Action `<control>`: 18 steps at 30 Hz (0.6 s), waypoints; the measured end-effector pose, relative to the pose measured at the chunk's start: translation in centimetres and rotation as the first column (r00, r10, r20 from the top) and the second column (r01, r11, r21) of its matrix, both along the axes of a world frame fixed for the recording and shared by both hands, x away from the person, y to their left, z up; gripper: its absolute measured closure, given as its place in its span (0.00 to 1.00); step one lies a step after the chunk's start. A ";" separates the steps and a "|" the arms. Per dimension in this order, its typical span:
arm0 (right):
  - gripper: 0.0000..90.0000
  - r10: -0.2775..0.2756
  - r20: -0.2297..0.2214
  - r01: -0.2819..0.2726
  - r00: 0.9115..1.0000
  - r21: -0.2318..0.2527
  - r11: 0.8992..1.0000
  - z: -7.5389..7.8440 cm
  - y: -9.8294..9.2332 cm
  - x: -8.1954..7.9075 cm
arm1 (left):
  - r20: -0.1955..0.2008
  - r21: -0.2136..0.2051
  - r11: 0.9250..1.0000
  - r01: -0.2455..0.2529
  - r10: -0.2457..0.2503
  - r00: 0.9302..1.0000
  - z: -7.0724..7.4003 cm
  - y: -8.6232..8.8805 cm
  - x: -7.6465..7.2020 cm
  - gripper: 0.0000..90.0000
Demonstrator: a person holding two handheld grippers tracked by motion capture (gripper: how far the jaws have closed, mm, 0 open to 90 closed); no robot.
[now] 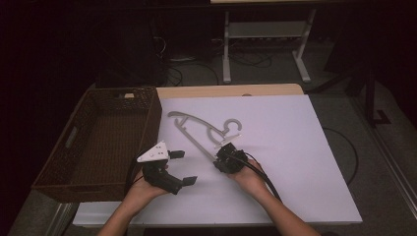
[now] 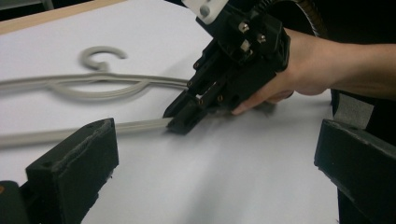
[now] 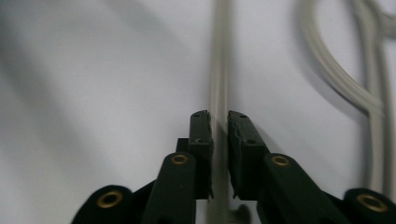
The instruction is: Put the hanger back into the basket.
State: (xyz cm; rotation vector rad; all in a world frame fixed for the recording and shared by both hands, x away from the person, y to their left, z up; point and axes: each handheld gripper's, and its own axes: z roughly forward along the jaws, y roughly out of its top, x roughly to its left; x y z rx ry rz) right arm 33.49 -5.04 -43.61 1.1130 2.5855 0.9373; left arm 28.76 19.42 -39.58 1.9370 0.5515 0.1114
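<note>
Frame centre: right gripper (image 1: 220,158) pinches the grey hanger (image 1: 196,132) bar; lower left, left gripper (image 1: 183,167) gapes, empty.

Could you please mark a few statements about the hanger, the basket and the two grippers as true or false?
1. The right gripper has its jaws around the hanger bar. True.
2. The hanger lies in the basket. False: it lies on the white sheet, beside the basket.
3. The left gripper has wide-open jaws with nothing between them. True.
4. The hanger's hook is clamped by the left gripper. False: the hook lies free on the sheet.
</note>
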 end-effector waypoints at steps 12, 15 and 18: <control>0.89 0.124 0.010 -0.123 0.992 -0.023 0.992 0.5 -3.7 -1.1 | -0.001 -0.001 1.000 -0.004 0.004 1.000 0.0 0.1 0.1 0.00; 0.89 0.149 0.007 -0.149 0.989 -0.013 0.989 0.6 -5.2 -1.9 | -0.004 0.004 1.000 -0.003 0.003 1.000 -0.1 0.1 0.1 0.00; 0.89 0.171 0.014 -0.171 0.985 -0.012 0.985 0.7 -6.3 -2.5 | -0.005 0.006 1.000 -0.003 0.003 1.000 -0.2 0.0 0.1 0.00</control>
